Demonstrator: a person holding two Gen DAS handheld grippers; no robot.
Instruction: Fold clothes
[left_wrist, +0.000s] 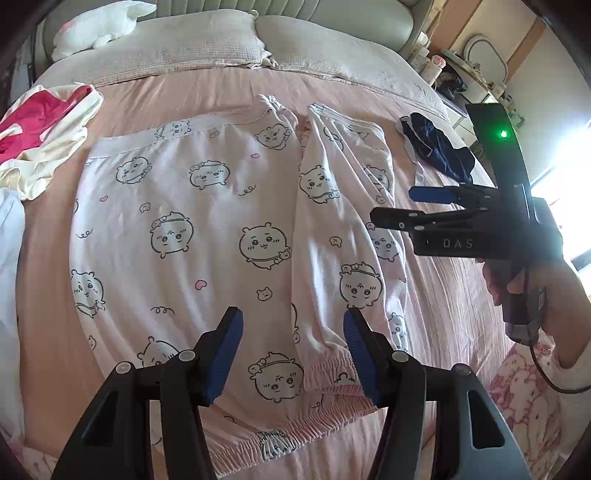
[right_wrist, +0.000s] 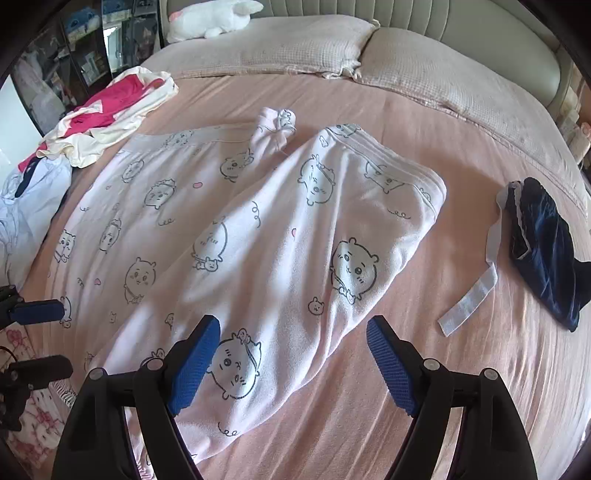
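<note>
Left wrist view: a pale pink fleece pyjama garment printed with round cartoon animal faces (left_wrist: 207, 236) lies spread flat across the middle of a bed with a peach-pink sheet (left_wrist: 443, 295). Its right part is folded over into a long strip running from upper centre to lower right, and its gathered elastic hem sits at the bottom of the frame. The left claw (left_wrist: 293, 350), black with blue ribbed pads, reaches in from the bottom edge; its jaws stand moderately apart above the cloth with nothing between them. At the right edge a hand (left_wrist: 517, 280) holds the right claw (left_wrist: 399, 206), seen from the side, its fingers spread over the folded strip. A red and cream crumpled garment (left_wrist: 44, 133) lies at upper left, and a dark navy garment (left_wrist: 436, 147) at upper right. Two beige quilted pillows (left_wrist: 207, 40) line the top.

Right wrist view: the pyjama garment (right_wrist: 258, 236) fills the centre, its folded strip running diagonally from upper right to the bottom. The right claw (right_wrist: 293, 363) hangs wide above the strip's lower end, gripping nothing. The left claw (right_wrist: 38, 338) pokes in at the lower left edge. The navy garment (right_wrist: 543, 243), with a white strap, lies at right, well apart from the pyjamas.
</note>
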